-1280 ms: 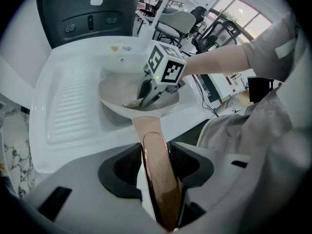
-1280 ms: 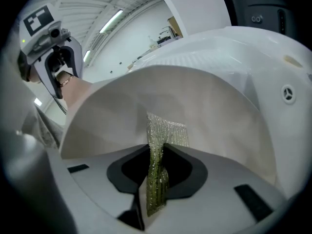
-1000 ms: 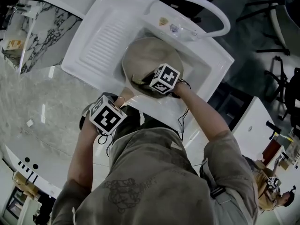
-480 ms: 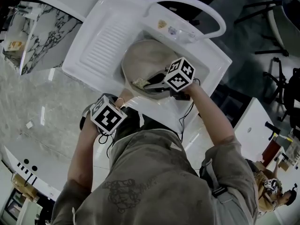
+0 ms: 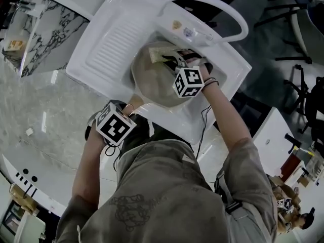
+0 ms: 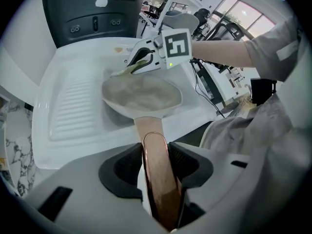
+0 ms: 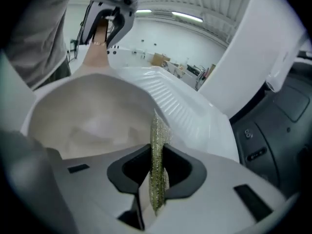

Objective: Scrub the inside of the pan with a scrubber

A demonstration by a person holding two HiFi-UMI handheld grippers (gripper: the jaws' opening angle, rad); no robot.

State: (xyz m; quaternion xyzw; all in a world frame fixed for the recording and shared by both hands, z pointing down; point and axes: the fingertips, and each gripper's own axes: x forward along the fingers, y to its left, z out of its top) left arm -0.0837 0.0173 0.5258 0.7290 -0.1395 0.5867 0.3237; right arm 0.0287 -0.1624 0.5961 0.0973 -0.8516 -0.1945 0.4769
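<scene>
A beige pan [image 5: 157, 77] lies in the white sink [image 5: 223, 67], its bowl pale and dull inside [image 6: 141, 94] [image 7: 92, 121]. My left gripper [image 6: 156, 167] is shut on the pan's copper-coloured handle [image 6: 157, 179], near the sink's front edge [image 5: 117, 125]. My right gripper [image 7: 157, 172] is shut on a thin yellow-green scrubber [image 7: 158, 145]. It holds the scrubber [image 5: 158, 54] against the far rim of the pan [image 6: 130, 68], under the tap.
A white curved tap [image 5: 233, 14] arches over the sink's far side. A ribbed draining board [image 5: 109, 42] lies left of the basin. A marble worktop [image 5: 35, 110] spreads to the left. A dark appliance panel [image 6: 97, 9] stands behind the sink.
My right gripper has carried the scrubber from the near side of the pan across its inside to the far rim. The left gripper and the pan have stayed put.
</scene>
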